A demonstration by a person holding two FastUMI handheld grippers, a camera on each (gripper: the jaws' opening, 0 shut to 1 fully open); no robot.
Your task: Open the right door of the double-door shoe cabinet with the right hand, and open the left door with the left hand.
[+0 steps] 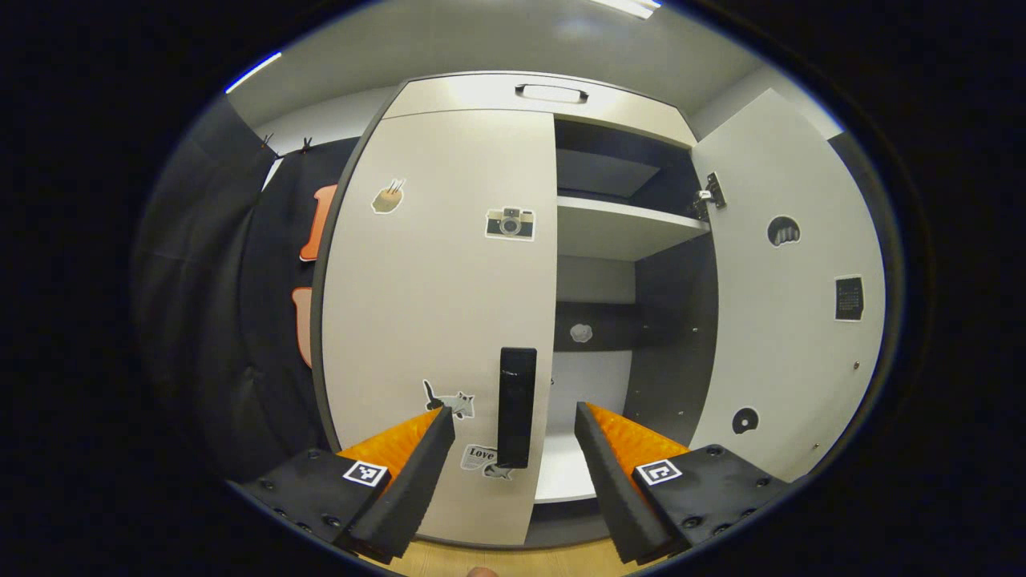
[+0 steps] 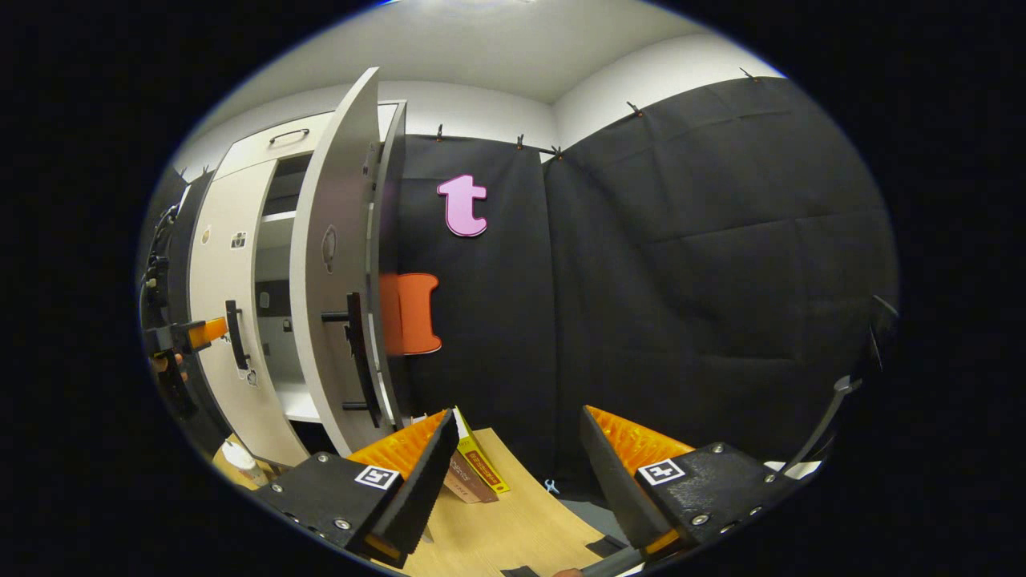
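Note:
The shoe cabinet's left door (image 1: 437, 304) is closed, pale with small stickers and a black vertical handle (image 1: 517, 405) near its right edge. My left gripper (image 1: 513, 433) is open, its fingers standing either side of that handle, just short of it. The right door (image 1: 781, 296) is swung wide open, showing shelves (image 1: 625, 224) inside. In the right gripper view the open right door (image 2: 325, 280) is seen edge-on with its black handle (image 2: 355, 344). My right gripper (image 2: 517, 445) is open, away from the door, with nothing in it. The left gripper (image 2: 188, 332) shows by the left door's handle (image 2: 235, 335).
A top drawer with a handle (image 1: 551, 93) sits above the doors. Books (image 2: 473, 469) lie on the wooden surface (image 2: 513, 529) beside the cabinet. Black cloth wall (image 2: 705, 280) lies ahead of the right gripper.

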